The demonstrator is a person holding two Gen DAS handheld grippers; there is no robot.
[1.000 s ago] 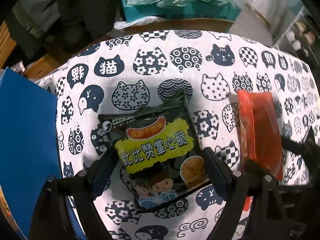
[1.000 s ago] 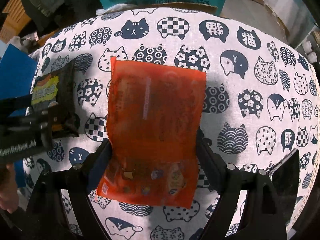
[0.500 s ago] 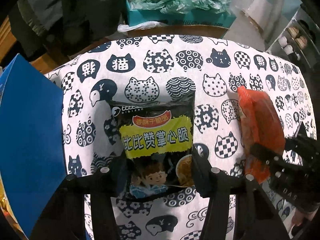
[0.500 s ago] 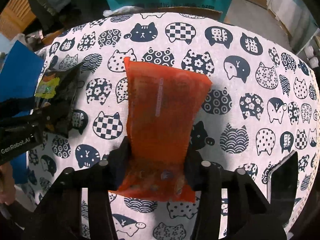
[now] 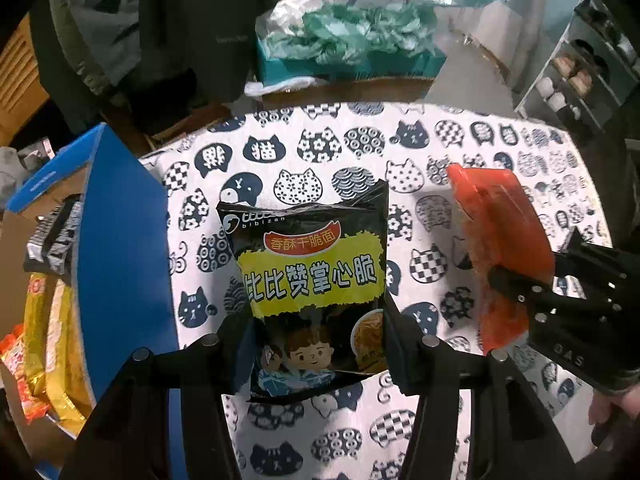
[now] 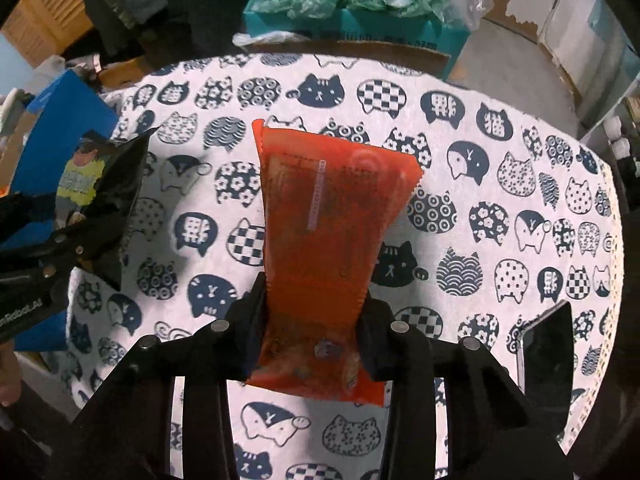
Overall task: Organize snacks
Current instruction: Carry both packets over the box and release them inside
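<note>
My left gripper (image 5: 316, 340) is shut on a black snack packet with a yellow label (image 5: 312, 272) and holds it lifted above the cat-print tablecloth (image 5: 304, 152). My right gripper (image 6: 312, 320) is shut on an orange-red snack packet (image 6: 328, 216), also lifted off the cloth. In the left wrist view the orange-red packet (image 5: 500, 224) and the right gripper (image 5: 560, 304) are at the right. In the right wrist view the black packet (image 6: 96, 184) and the left gripper (image 6: 48, 256) are at the left.
A blue cardboard box (image 5: 120, 264) stands at the table's left edge, with several snack packets (image 5: 44, 320) inside. A dark phone-like slab (image 6: 548, 356) lies on the cloth at the right. A teal box with green bags (image 5: 344, 40) sits beyond the table.
Both grippers closed on their packets and lifted them off the cloth. Both views pulled up and back, and the blue box's inside came into view.
</note>
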